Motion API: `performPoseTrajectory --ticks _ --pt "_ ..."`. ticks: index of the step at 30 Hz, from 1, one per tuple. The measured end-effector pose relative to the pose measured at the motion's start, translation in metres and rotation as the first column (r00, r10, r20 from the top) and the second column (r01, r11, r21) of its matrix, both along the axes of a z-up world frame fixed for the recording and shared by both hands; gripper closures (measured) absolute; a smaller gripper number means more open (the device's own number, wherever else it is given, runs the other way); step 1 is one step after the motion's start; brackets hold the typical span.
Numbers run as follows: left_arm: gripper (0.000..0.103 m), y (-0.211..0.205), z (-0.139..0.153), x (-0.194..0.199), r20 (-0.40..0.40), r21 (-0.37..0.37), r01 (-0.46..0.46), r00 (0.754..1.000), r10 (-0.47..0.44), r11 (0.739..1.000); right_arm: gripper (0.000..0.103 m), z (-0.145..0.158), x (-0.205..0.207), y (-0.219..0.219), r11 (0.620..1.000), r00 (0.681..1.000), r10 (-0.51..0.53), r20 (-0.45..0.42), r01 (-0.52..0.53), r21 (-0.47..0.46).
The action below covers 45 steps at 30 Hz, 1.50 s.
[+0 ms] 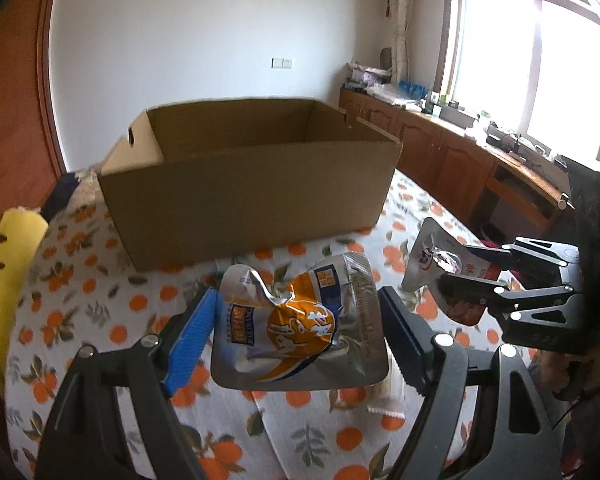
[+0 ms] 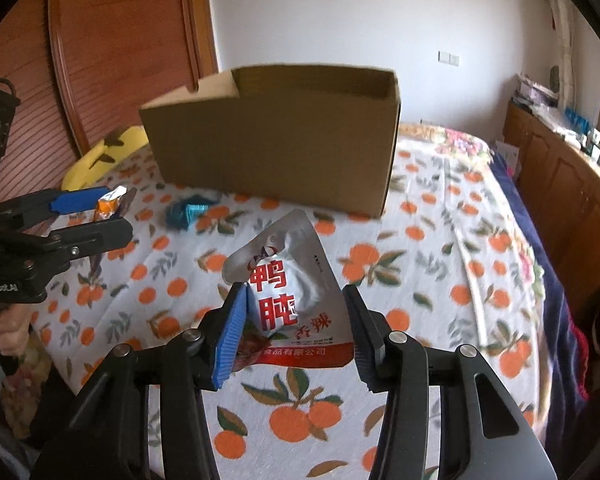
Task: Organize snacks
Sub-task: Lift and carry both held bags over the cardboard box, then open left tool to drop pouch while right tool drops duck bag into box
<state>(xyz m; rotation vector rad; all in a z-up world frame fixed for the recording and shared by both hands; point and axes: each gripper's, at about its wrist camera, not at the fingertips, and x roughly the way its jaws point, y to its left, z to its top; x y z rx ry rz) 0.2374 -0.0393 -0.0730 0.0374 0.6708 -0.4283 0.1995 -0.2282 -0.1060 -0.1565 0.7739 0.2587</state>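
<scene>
Snacks | left gripper grips orange pouch; right gripper grips red pouch

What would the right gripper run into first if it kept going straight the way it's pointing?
Probably the cardboard box's near wall, with the red-and-silver snack pouch held in the right gripper touching first; depth is unclear, so it might meet the orange-print bedsheet first.

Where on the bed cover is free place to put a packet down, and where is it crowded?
Free: the orange-print cover right of the cardboard box, toward the bed's edge. Also the near cover below the red-and-silver packet. Crowded: left of the box front, where a teal wrapper lies near the left gripper holding the orange packet.
</scene>
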Motion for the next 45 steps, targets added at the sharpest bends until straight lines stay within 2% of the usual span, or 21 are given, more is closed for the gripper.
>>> performPoseTrajectory --ticks 11,14,26,30,34,39,45 --pt "0.023 -0.003 0.037 0.038 0.11 0.022 0.027 0.993 -0.029 0.999 0.054 0.049 0.031 0.006 1.0 0.994 0.026 0.101 -0.024 -0.018" --pt "0.023 -0.003 0.042 0.048 0.128 0.025 0.03 0.991 -0.033 0.999 0.054 0.056 0.043 0.01 0.999 0.993 0.03 0.116 -0.026 -0.037" --pt "0.023 0.002 0.057 0.099 0.191 0.023 0.018 0.981 -0.023 1.0 0.054 0.081 0.09 0.02 0.998 0.977 0.061 0.203 -0.059 -0.017" --pt "0.022 0.01 0.057 0.125 0.21 0.011 -0.009 0.978 0.006 1.0 0.054 0.08 0.114 0.022 0.998 0.974 0.055 0.221 -0.056 -0.002" --pt "0.022 0.018 0.048 0.153 0.17 -0.024 -0.021 0.985 0.025 0.999 0.054 0.07 0.14 0.02 0.999 0.977 0.035 0.208 -0.041 0.023" --pt "0.022 0.019 0.033 0.169 0.138 -0.023 -0.032 0.99 0.035 0.999 0.054 0.053 0.165 0.02 0.999 0.985 0.016 0.17 -0.021 0.031" --pt "0.02 0.012 0.023 0.175 0.104 0.002 -0.024 0.994 0.024 1.0 0.052 0.037 0.179 0.028 1.0 0.992 0.026 0.12 -0.026 -0.002"
